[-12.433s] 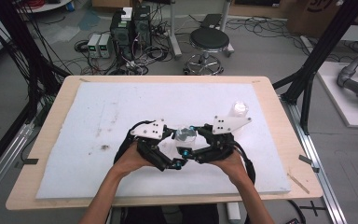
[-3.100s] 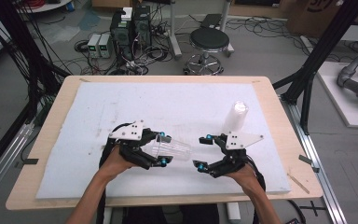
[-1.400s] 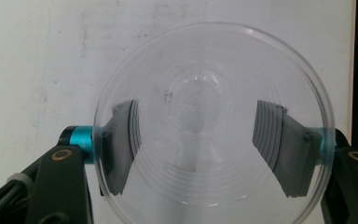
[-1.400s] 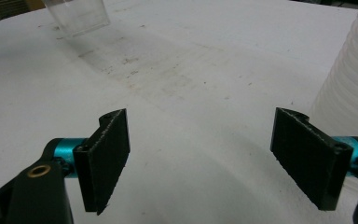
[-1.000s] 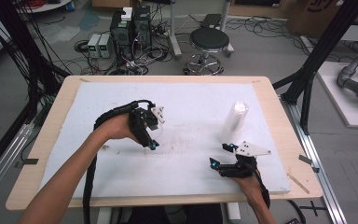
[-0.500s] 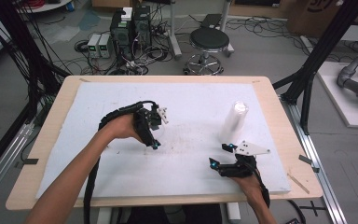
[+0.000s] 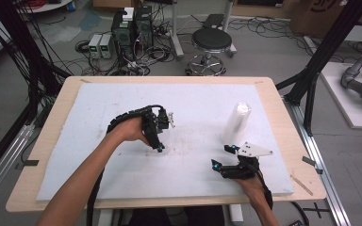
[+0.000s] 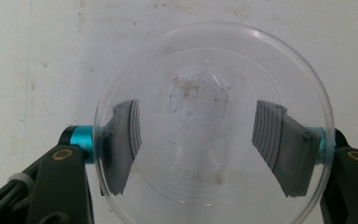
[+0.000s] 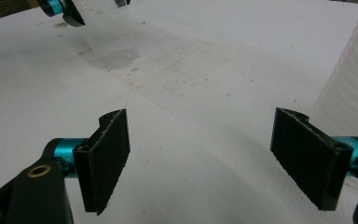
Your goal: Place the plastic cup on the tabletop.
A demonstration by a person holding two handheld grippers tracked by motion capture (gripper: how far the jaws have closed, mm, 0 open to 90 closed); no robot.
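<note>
Here the white foam board [image 7: 99, 174] covers nearly the whole wooden table [image 7: 23, 197] in front of me, its middle smudged with grey marks. On its right part stands a tall stack of clear plastic cups [image 7: 236, 122], upright, and its ribbed side rises at the right edge of my right gripper view [image 9: 349, 79].

My left gripper [image 7: 161, 136] is out over the middle of the board, turned downward, and it pinches a single clear plastic cup [image 8: 209, 126]. In my left gripper view I look straight down into the cup's round mouth, with the two grey pads pressed against its wall from either side and the board's specks showing through its bottom. My right gripper view catches the same cup [image 9: 109, 37] far off at top left, its base down on the board, or just above it; I cannot tell whether it touches.

My right gripper [image 7: 222, 157] lies low near the front right of the board, just in front of the stack and well apart from the single cup. Its jaws are spread wide with only bare board between them.
</note>
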